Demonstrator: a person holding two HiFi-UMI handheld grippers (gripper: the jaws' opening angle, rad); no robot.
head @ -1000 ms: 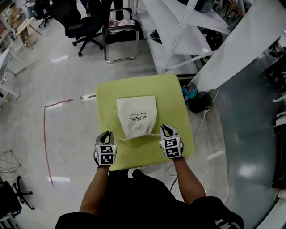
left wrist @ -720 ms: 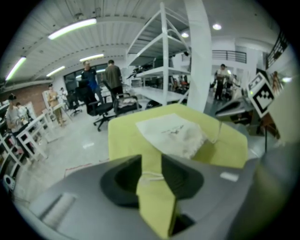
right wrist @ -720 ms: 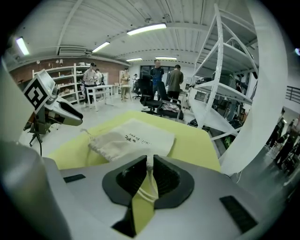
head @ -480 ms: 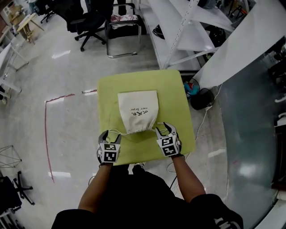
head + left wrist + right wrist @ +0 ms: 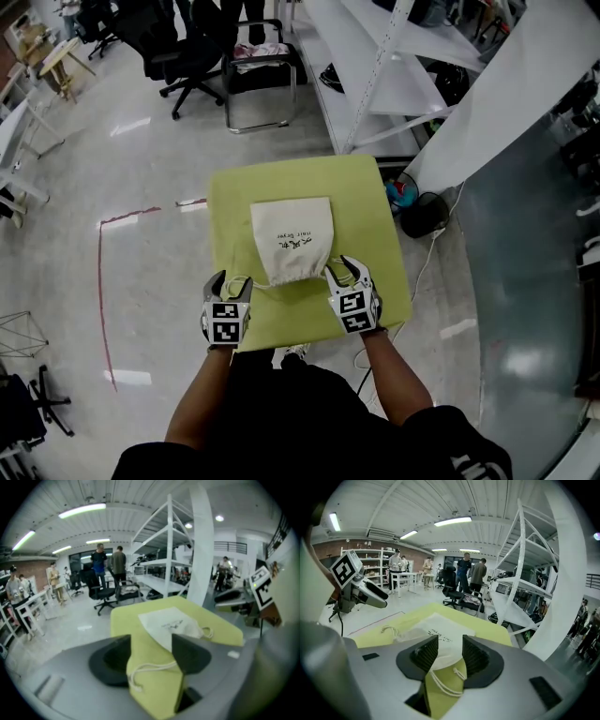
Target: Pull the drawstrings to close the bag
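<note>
A cream drawstring bag (image 5: pixel 292 241) lies flat on the lime-green table (image 5: pixel 366 197), its gathered mouth toward me. My left gripper (image 5: pixel 234 281) sits at the mouth's left corner and my right gripper (image 5: pixel 339 269) at its right corner. In the left gripper view, the left drawstring (image 5: pixel 150 669) lies slack on the table between the wide jaws of the left gripper (image 5: pixel 151 644), untouched by the pads. In the right gripper view, the right drawstring (image 5: pixel 445 684) loops loose between the jaws of the right gripper (image 5: pixel 450 651). Both sets of jaws are closing slightly.
White shelving (image 5: pixel 375 66) stands beyond the table's far right corner. Office chairs (image 5: pixel 187 47) and a metal-frame chair (image 5: pixel 262 70) stand on the floor behind the table. Several people (image 5: pixel 471 573) stand in the background. A cable (image 5: pixel 427 253) trails on the floor to the right.
Both grippers' jaws have spread apart and let go of the drawstrings, which now lie slack. The bag's mouth stays gathered.
</note>
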